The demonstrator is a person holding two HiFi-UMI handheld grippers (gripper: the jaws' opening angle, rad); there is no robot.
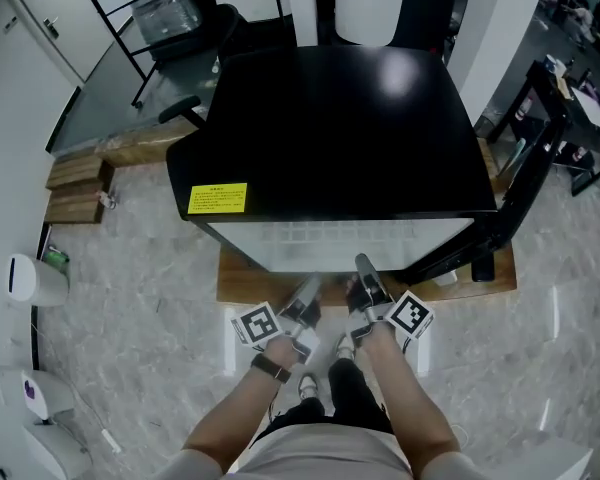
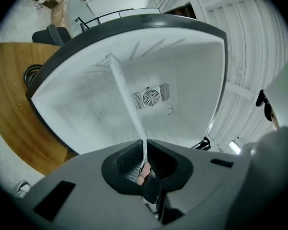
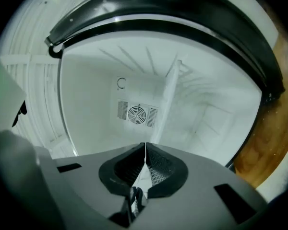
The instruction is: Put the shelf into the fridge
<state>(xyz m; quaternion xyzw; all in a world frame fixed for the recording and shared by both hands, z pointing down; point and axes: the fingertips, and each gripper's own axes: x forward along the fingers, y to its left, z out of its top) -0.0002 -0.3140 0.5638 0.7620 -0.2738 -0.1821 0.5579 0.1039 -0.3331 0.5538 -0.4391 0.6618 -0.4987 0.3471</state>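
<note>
Head view: at centre, black fridge (image 1: 340,128) on a wooden board (image 1: 238,283), yellow label (image 1: 218,199) at its front left corner, door (image 1: 525,178) swung open to the right. At lower centre, left gripper (image 1: 306,298) and right gripper (image 1: 366,273) side by side, reaching into the open front. Office chair (image 1: 195,103) at upper left, white container (image 1: 30,278) at the left edge

Left gripper view: jaws clenched on the shelf (image 2: 129,99), seen edge-on as a thin white strip rising into the white cavity. Fan vent (image 2: 151,97) on the back wall just right of it

Right gripper view: jaws likewise pinched on the shelf's near edge, strip leaning up and right, fan vent to its left, wooden board at the right edge
</note>
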